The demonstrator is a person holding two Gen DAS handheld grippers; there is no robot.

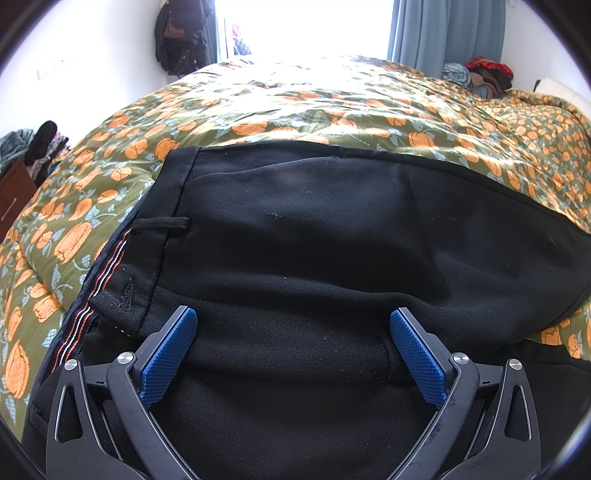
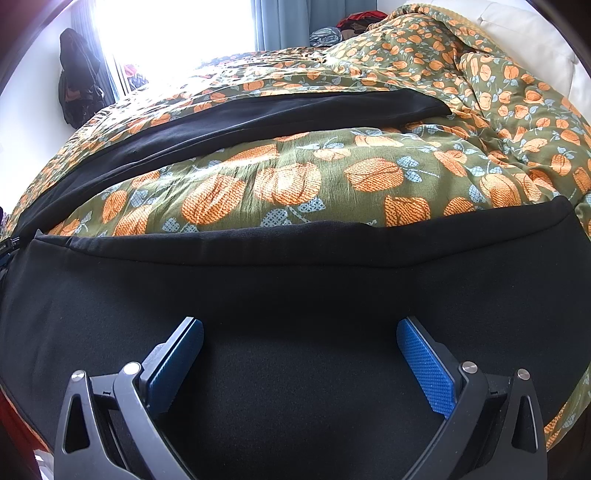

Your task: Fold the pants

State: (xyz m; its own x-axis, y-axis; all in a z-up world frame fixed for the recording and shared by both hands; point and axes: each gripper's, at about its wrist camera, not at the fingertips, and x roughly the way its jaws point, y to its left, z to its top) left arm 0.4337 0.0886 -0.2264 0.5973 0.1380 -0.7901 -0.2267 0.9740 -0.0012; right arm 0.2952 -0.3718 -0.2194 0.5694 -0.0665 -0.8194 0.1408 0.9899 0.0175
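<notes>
Left wrist view is showing the black woven fabric pants [image 1: 314, 229] lying spread over the olive-green quilted bedspread printed with orange flowers [image 1: 258, 110], the waistband end toward the left with a belt loop [image 1: 160, 225] and an orange-and-white striped inner lining [image 1: 99, 284] peeking out along the edge. My left gripper [image 1: 293, 325] is hovering just over the seat of the pants, its blue textured pads [image 1: 168, 358] standing wide apart and gripping nothing; whether the tips are brushing the cloth I cannot tell. A ridge of folded cloth is running across between my two fingers.

In the right wrist view, one black leg [image 2: 295, 295] is lying across the near part of the bed under my right gripper [image 2: 299, 332], whose jaws are likewise spread wide with nothing between them. The other leg [image 2: 258, 114] is stretching away as a long dark band farther up the bedspread [image 2: 332, 173], a strip of flowered quilt showing between the two legs.

Beyond the bed, blue-grey curtains [image 1: 443, 33] are hanging beside a bright, washed-out window [image 1: 303, 26]. Dark garments [image 1: 181, 37] are hanging on the white wall at left, a heap of clothes [image 1: 480, 75] is sitting at the far corner, and a reddish wooden drawer unit [image 1: 13, 195] is standing at the left edge.
</notes>
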